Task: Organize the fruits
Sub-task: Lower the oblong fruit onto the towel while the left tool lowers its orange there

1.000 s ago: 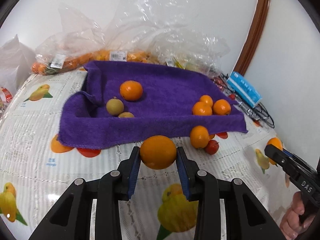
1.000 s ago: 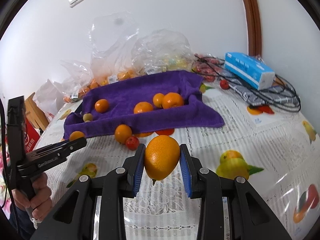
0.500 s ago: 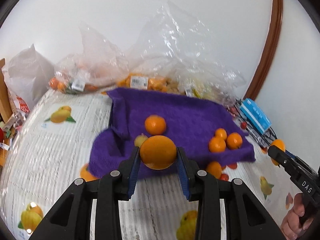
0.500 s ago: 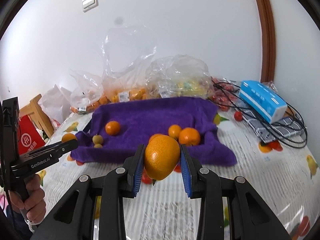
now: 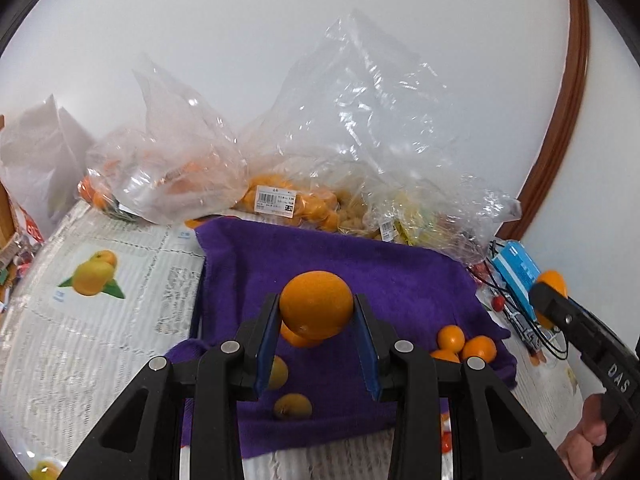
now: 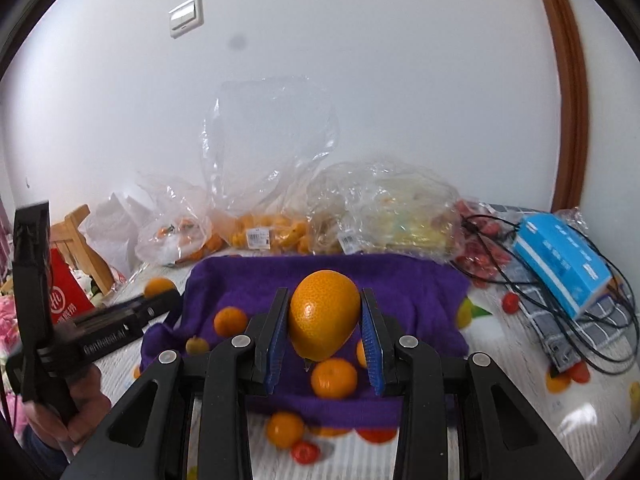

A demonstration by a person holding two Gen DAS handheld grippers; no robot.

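Left wrist: held orange (image 5: 316,306) hides another (partly) behind.

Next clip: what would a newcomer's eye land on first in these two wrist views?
Each gripper grips a big orange: the left gripper holds a round orange, the right gripper a more pear-shaped orange, both raised over the purple towel. Small oranges lie scattered on the towel, and crumpled clear bags of fruit pile along the wall behind it.

Black claw (image 5: 316,344), blue pads (image 5: 267,344), silver screws.
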